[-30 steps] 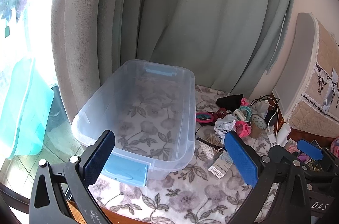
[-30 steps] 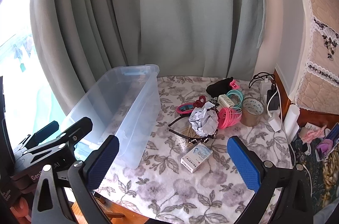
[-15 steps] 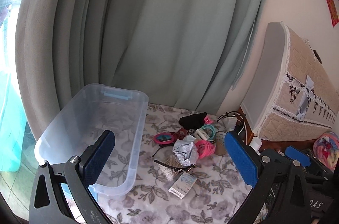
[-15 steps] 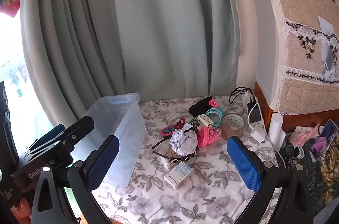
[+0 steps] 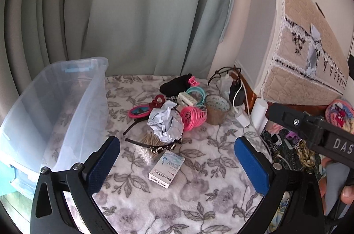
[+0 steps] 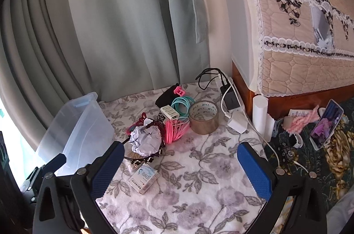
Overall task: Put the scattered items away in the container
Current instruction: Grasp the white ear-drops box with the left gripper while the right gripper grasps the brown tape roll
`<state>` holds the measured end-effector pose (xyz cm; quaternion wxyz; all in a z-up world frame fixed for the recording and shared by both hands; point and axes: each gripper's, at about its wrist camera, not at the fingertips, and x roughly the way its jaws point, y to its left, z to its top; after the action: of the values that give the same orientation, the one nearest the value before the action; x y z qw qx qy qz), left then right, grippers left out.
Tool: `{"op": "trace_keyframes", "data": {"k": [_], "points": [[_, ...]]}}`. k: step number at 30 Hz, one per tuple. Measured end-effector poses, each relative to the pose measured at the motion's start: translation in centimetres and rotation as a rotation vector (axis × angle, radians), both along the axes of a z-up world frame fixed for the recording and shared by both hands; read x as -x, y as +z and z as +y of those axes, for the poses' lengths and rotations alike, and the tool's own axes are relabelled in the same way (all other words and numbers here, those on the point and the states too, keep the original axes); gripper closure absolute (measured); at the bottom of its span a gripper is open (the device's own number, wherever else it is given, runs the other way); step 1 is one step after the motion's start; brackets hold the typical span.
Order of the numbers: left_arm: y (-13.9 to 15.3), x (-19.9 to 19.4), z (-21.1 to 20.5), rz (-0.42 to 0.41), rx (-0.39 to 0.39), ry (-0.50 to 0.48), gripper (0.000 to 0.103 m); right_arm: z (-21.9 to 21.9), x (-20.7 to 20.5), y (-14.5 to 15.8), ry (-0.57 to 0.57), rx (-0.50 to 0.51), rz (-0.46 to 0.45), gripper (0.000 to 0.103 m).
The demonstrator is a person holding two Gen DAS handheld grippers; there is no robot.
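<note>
Both the left gripper (image 5: 177, 158) and the right gripper (image 6: 180, 165) hang with jaws apart, holding nothing. The scattered items (image 5: 168, 121) lie heaped on the desk (image 5: 199, 189) just ahead of them, the clear container (image 5: 55, 105) to their left. Judging by this, a pick is in hand: the small box (image 5: 167, 168), nearest the left gripper, wants a straight descent and a firm close.

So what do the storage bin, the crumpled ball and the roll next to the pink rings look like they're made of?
Storage bin: clear, slightly frosted plastic; the floral cloth shows through its walls, and its latch is light blue. Crumpled ball: probably paper, white and matte, with sharp creases. Roll: likely brown packing tape, glossy and translucent, with print on the inner core.
</note>
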<state>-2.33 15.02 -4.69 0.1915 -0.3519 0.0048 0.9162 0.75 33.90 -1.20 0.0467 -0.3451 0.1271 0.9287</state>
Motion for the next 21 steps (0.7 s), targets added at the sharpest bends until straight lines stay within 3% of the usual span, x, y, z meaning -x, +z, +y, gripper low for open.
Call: {"op": "trace_keyframes", "data": {"k": [10, 21], "points": [[-8.7, 3.0, 2.1, -0.084, 0.202, -0.003, 0.000, -0.1, 5.5, -6.5, 0.073, 0.060, -0.142, 0.000], [-13.5, 5.5, 2.2, -0.155, 0.251, -0.024, 0.001, 3.2, 11.0, -11.5, -0.003, 0.105, -0.233, 0.011]]}}
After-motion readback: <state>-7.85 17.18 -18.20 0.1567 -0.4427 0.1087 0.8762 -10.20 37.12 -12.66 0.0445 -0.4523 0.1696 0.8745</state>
